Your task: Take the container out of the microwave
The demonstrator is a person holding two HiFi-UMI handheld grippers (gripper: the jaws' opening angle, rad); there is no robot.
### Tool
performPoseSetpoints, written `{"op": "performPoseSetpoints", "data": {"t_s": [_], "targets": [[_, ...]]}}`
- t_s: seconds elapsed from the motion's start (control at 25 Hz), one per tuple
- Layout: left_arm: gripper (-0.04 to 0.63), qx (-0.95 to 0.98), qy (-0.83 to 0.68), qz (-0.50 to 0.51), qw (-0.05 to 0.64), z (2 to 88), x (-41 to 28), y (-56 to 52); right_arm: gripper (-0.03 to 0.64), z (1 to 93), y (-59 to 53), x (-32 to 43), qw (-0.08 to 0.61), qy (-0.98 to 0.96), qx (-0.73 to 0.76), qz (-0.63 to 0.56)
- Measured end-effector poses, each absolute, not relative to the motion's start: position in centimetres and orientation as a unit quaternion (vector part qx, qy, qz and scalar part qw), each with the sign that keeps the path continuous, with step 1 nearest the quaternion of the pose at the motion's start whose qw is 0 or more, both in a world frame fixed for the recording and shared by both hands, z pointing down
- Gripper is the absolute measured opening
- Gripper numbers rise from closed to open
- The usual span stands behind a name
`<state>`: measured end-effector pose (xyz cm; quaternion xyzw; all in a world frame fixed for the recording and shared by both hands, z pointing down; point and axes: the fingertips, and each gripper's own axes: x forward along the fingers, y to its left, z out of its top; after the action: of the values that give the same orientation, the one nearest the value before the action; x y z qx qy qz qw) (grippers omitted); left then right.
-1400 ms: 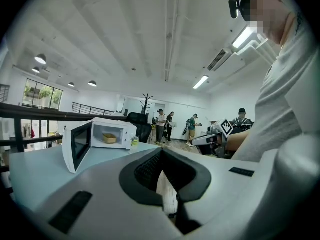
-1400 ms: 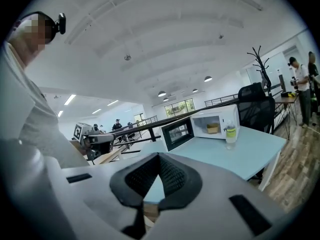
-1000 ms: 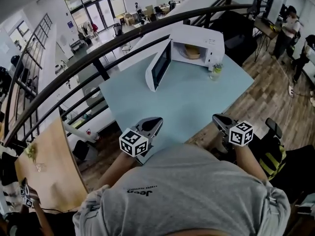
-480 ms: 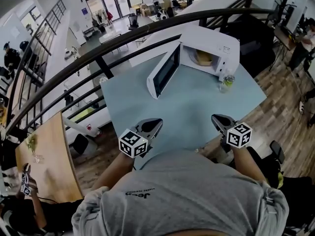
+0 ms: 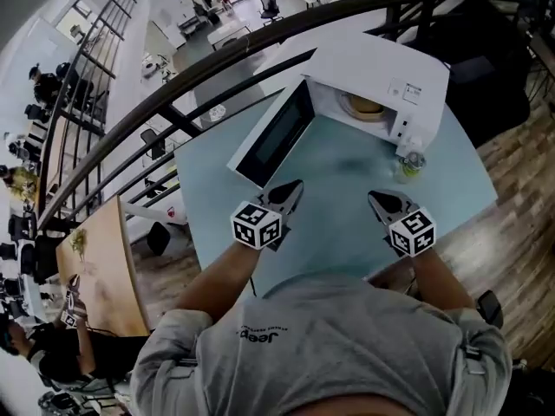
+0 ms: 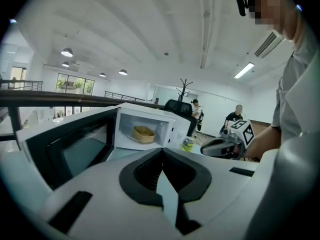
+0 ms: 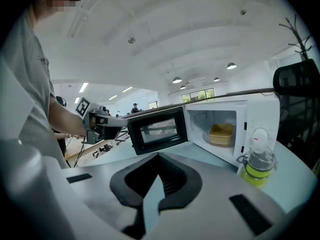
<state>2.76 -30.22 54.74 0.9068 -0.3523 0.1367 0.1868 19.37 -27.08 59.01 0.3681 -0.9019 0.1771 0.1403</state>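
Open-plan office, seen from a mezzanine: dark railing (image 5: pixel 165 115) overlooking a lower floor with office chairs (image 5: pixel 269 5). Wooden floor (image 5: pixel 520 172), coat stand (image 6: pixel 185 88), round ceiling lamps (image 6: pixel 66 52), tall windows (image 6: pixel 75 84), people (image 6: pixel 235 118) in the background. Microwave (image 5: pixel 381 72) on a pale blue table (image 5: pixel 347 206) by the railing.

Both tools are out in front, side by side across the middle of the head view. The left gripper (image 5: pixel 292 188) sits just left of centre, jaws pressed together with nothing between them, its marker cube (image 5: pixel 257 225) facing up. The right gripper (image 5: pixel 375 198) mirrors it right of centre, jaws closed and empty too. The left forearm (image 5: pixel 221 276) and right forearm (image 5: pixel 434 271) reach up-frame, bare, with both grippers tipped slightly downward, their tips apart.
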Motion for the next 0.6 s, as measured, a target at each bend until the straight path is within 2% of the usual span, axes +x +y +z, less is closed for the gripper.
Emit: {"op": "performPoseSetpoints", "data": {"t_s": [0.52, 0.6], "targets": [[0.022, 0.892, -0.368, 0.188, 0.186, 61.6, 15.6, -45.6, 0.018, 63.9, -30.3, 19.7, 0.134, -0.915, 0.326, 0.196], [0.088, 0.889, -0.367, 0.198, 0.19, 63.2, 17.4, -47.6, 0.018, 64.6, -30.2, 19.7, 0.133, -0.915, 0.323, 0.2]]}}
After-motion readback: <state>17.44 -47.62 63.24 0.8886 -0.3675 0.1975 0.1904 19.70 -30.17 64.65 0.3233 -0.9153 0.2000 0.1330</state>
